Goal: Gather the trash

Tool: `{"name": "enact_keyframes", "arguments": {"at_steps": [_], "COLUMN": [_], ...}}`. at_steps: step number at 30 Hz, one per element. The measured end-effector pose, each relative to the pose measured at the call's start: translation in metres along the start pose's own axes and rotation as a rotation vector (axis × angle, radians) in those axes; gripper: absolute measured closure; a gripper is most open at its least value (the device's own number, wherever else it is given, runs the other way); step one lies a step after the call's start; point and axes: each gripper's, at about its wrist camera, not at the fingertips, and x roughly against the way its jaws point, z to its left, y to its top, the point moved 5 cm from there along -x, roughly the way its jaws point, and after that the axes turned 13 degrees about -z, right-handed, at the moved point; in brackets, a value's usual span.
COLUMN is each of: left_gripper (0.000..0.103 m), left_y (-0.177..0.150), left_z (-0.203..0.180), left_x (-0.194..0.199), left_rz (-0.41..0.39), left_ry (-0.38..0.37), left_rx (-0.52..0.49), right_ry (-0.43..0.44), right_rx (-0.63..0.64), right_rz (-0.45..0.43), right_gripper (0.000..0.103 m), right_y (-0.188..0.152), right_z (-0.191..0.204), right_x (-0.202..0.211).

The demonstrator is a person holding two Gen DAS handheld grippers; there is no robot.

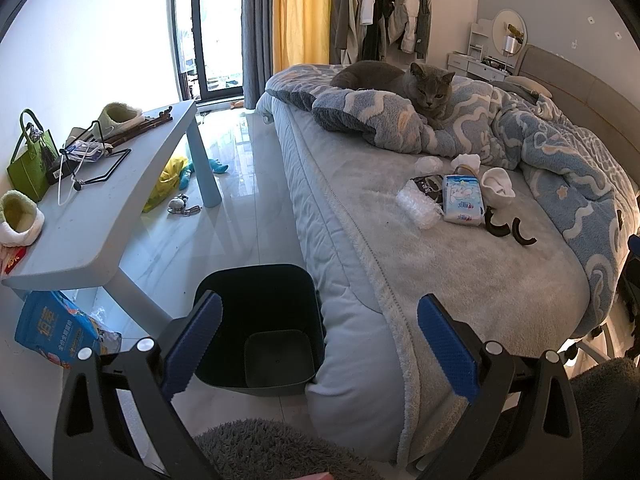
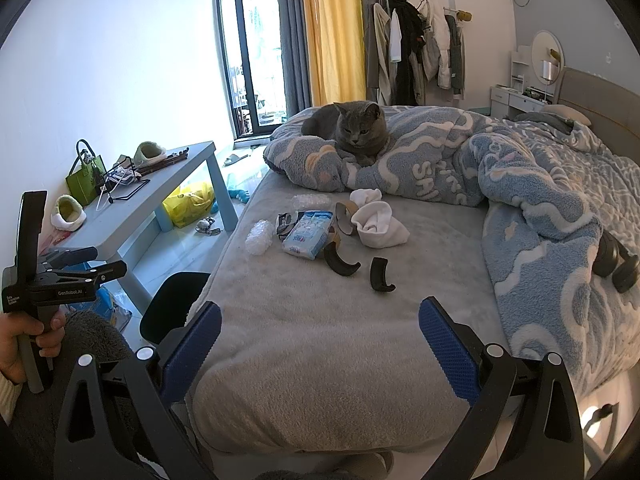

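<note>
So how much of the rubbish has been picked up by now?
Nothing looks collected: the dark plastic bin appears empty. Both tools, left and right, are open and hold nothing. The clear crumpled wrapper, tissue pack and black curved pieces remain on the grey bed.

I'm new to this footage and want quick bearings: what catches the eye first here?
A grey cat lies on the rumpled blue duvet at the far end of the bed. Nearer, on the grey blanket, sits a litter cluster: a tissue pack, white socks and curved black pieces. A dark bin stands on the floor against the bed.
</note>
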Motion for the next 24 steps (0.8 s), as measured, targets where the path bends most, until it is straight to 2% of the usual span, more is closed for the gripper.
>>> {"name": "enact_keyframes", "arguments": {"at_steps": [24], "left_gripper": [0.003], "left_y": [-0.0059], "left_z": [-0.0001], "left_x": [-0.0012], "left_rz": [0.005], "left_ry": [-0.009], "left_rx": [0.003], "right_ry": [-0.010], "right_rx": [-0.004], "right_rz": [0.006], "right_gripper": [0.003], "right_y": [-0.0034], "right_z": [-0.0040], "right_x": [-0.0001]}}
